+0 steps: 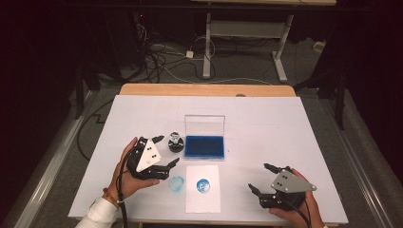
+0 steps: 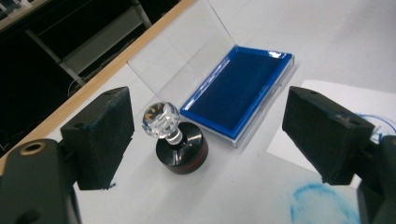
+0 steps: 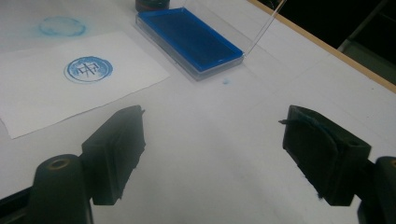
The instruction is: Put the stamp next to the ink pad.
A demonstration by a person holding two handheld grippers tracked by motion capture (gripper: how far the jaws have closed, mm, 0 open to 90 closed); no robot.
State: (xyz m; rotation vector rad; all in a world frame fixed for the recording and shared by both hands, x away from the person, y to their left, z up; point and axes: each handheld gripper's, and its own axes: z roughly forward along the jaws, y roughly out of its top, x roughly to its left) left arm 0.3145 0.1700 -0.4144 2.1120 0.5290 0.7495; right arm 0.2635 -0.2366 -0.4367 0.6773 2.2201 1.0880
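Both sets of jaws spread wide, empty, near worktop's front edge. Best approach, likely: centre left gripper (image 1: pixel 161 152) on glass-knobbed black round stamp (image 2: pixel 180 147), squeeze squarely.

An open blue rectangular ink pad with a clear plastic lid (image 1: pixel 205 146) sits mid-table on the white tabletop (image 1: pixel 271 118). At its 9 o'clock stands a black round stamp with a clear crystal knob (image 1: pixel 176 142); at 6 o'clock lies a white paper sheet (image 1: pixel 202 203) bearing a round blue stamped print (image 1: pixel 203 185). A blue ring-shaped ink smudge (image 1: pixel 176 183) marks the tabletop at the sheet's 9 o'clock.
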